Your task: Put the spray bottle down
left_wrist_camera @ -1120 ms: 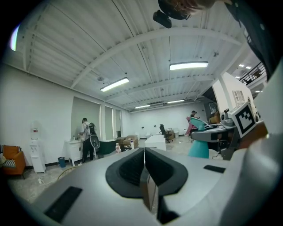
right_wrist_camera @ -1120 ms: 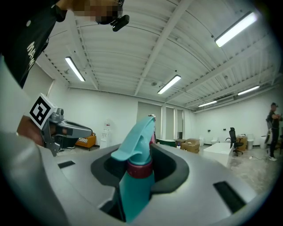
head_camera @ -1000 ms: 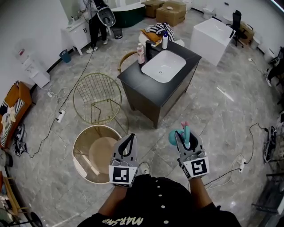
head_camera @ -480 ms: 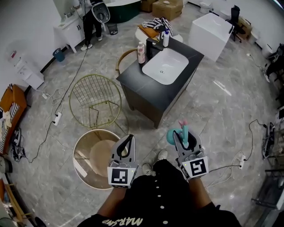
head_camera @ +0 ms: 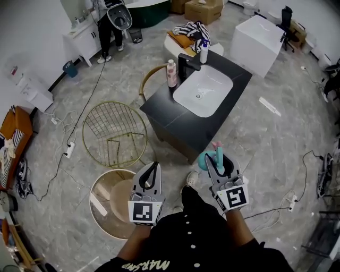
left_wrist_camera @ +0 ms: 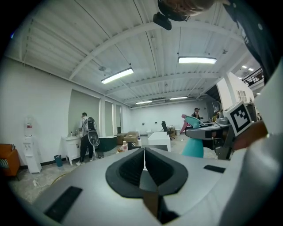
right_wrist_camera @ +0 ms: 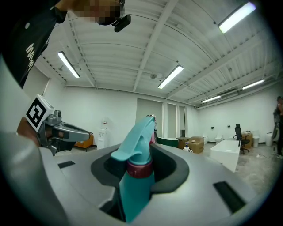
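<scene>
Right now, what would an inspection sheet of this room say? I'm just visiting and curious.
Surface: black sink counter, front part bare.
Job's things: teal spray bottle, not yet put down.
Clutter: pink bottle and white bottle by the faucet; gold wire basket and round tub on the floor.
Grippers: right gripper fingers closed on the spray bottle; left gripper fingers together, empty.
Cables: loose cords and a power strip on the floor.
Surroundings: a person at a white cabinet; cardboard boxes.

Grey marble floor (head_camera: 276, 138) all round, a black vanity surface (head_camera: 164, 110) with white basin (head_camera: 204, 91), gold wire chair (head_camera: 114, 127) just beside it.
</scene>
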A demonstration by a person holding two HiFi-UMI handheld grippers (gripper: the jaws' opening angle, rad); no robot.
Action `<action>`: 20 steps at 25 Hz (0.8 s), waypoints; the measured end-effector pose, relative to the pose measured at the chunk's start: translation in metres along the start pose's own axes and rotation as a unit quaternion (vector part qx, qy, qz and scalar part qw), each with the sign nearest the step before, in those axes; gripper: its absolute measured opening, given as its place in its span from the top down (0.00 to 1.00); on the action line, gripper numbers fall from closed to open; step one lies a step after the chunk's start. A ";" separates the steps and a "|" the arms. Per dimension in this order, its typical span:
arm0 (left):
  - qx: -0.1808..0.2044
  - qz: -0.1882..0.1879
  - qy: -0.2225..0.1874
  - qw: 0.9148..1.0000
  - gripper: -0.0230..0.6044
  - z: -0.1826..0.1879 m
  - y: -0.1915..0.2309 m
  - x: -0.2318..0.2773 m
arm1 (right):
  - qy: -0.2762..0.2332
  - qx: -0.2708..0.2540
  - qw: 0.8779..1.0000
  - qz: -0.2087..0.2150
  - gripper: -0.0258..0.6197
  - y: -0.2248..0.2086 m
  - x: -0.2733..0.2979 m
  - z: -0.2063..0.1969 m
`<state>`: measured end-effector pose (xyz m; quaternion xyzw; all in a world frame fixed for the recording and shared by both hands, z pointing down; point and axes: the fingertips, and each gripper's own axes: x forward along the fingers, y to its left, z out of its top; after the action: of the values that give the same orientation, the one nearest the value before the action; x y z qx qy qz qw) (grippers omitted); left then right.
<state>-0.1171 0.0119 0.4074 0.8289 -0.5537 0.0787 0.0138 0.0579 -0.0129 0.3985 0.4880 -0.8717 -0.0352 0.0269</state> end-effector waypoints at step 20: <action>-0.018 0.043 0.012 0.999 0.94 0.029 0.069 0.163 | -0.006 -0.012 0.997 0.076 0.77 -0.086 0.185 0.008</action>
<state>-0.1167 -0.1672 0.3983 0.8027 -0.5903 0.0790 0.0316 0.0338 -0.2148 0.3857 0.4202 -0.9057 -0.0470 0.0299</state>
